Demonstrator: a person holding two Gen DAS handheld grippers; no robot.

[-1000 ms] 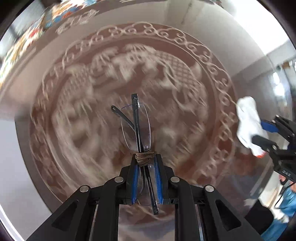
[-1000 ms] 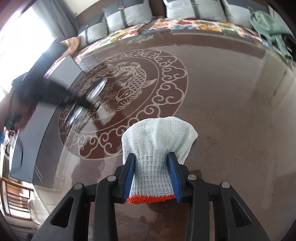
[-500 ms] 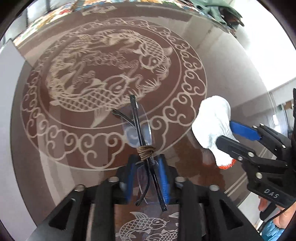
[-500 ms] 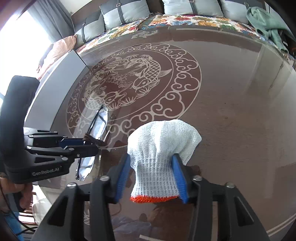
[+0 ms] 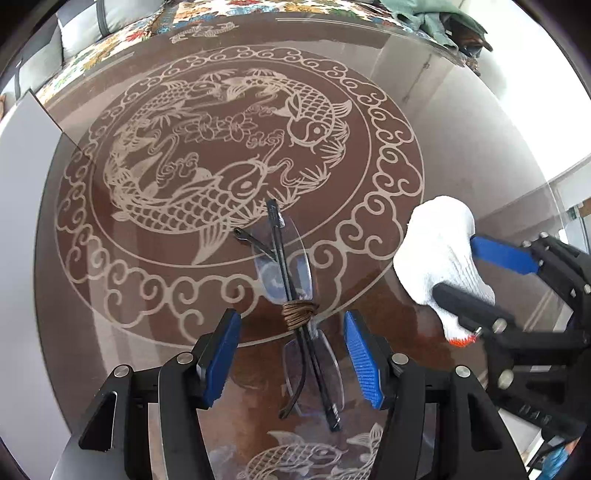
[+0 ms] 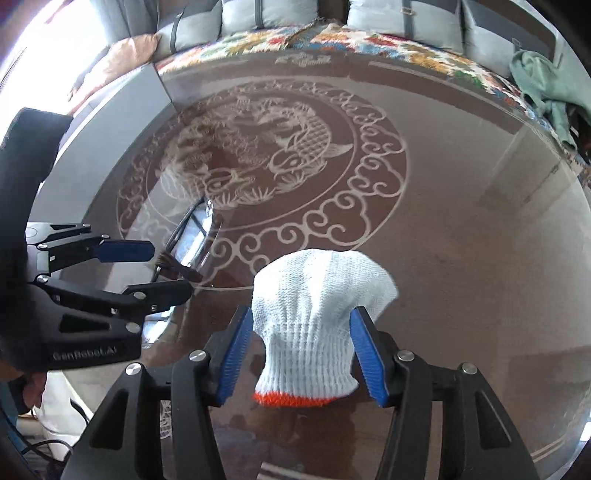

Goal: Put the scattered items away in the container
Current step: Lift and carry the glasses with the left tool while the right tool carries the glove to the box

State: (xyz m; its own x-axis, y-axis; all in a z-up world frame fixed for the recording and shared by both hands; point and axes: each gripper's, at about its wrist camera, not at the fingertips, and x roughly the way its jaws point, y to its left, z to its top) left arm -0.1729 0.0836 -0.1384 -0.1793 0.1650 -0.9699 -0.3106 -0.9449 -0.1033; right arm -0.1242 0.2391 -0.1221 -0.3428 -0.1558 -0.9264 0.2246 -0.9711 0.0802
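Folded rimless glasses (image 5: 295,314), bound at the middle with brown cord, lie on the glass table between the pads of my left gripper (image 5: 291,354). Its jaws are opening and neither blue pad touches the glasses. Just to the right, a white knit glove (image 6: 317,321) with an orange cuff rests on the table inside my right gripper (image 6: 303,350), whose jaws are also opening, with a gap at the left pad. The right wrist view shows the left gripper (image 6: 166,269) and glasses (image 6: 195,229) at the left. The left wrist view shows the glove (image 5: 436,251) and right gripper (image 5: 476,280). I see no container.
The glass table top (image 5: 461,147) carries a round fish pattern (image 5: 229,155). A grey panel (image 5: 22,155) borders it on the left. A sofa with grey cushions (image 6: 266,14) and a green cloth (image 6: 543,81) lies beyond the far edge. A second fish motif (image 5: 295,461) shows below the glass.
Both grippers have opened: the left one has let go of the glasses and the right one has loosened off the glove. Both hands slid toward the near edge of the table.
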